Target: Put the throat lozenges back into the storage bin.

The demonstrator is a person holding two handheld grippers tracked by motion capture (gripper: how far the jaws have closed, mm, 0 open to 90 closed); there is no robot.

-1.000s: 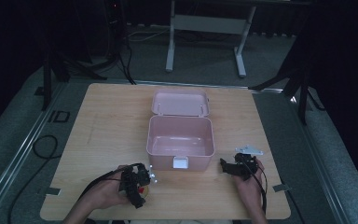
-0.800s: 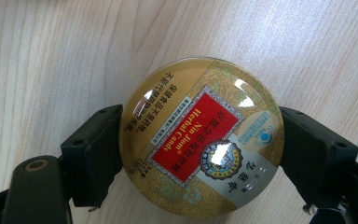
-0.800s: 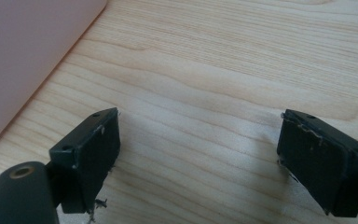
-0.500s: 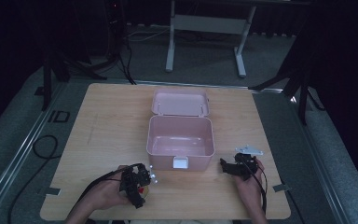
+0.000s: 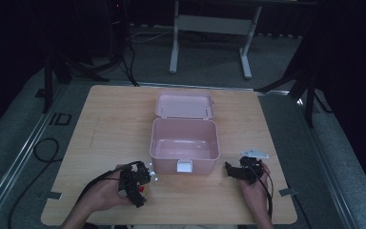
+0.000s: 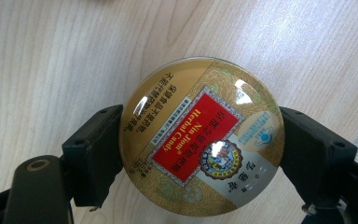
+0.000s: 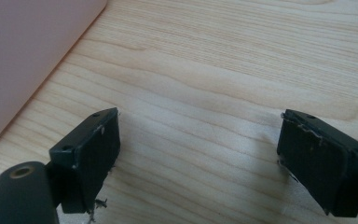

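Gold tin [image 6: 201, 136] sits clamped between my left gripper's [image 5: 140, 183] jaws, which have eased inward a touch since a second ago, low over the counter [image 5: 105, 129] beside the pink box [image 5: 185, 143]. Right gripper [image 5: 233, 171] gapes empty. Grip looks settled; lifting comes next.

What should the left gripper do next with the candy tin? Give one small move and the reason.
Probably lift the candy tin off the table: the left gripper has both pads against its rim, and the pink box close by stands open and empty.
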